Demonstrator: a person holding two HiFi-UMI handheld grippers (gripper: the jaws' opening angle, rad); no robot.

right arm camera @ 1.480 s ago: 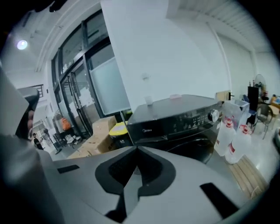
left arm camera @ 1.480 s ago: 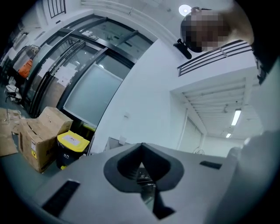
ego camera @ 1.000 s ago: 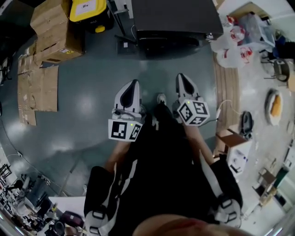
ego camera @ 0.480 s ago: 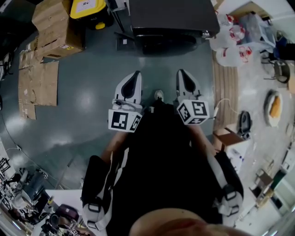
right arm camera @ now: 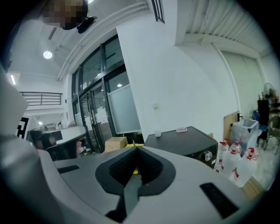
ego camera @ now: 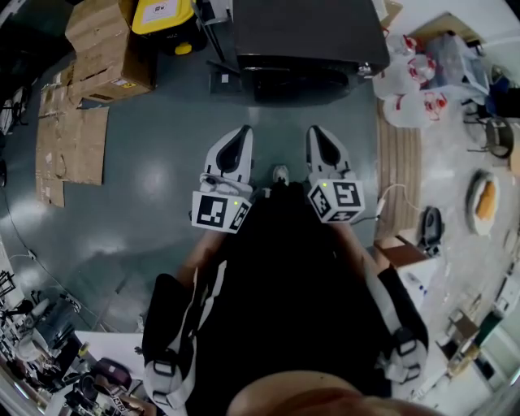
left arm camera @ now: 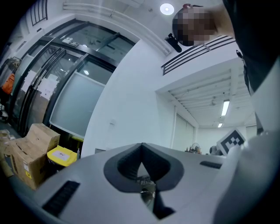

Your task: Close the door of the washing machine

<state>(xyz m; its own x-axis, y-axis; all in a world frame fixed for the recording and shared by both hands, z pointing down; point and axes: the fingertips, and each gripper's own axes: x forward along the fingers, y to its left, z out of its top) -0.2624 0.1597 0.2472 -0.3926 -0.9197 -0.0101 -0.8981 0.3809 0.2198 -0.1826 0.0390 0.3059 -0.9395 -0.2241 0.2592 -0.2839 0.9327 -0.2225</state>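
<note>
Washing machine [ego camera: 305,32] (one), left gripper [ego camera: 242,132], right gripper [ego camera: 315,132]

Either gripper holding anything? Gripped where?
Nothing is held: the left gripper and right gripper both have jaws shut together with nothing between them.

Washing machine [ego camera: 305,32]: one. Hand-held grippers: two, the left hand-held gripper [ego camera: 243,134] and the right hand-held gripper [ego camera: 314,132]. Cardboard boxes [ego camera: 110,49]: two, stacked. Yellow-lidded bin [ego camera: 162,14]: one. Flat cardboard sheets [ego camera: 73,146]: at least two, exact count unclear. Water jugs [ego camera: 402,104]: at least three, bunched together, can't count them exactly.
</note>
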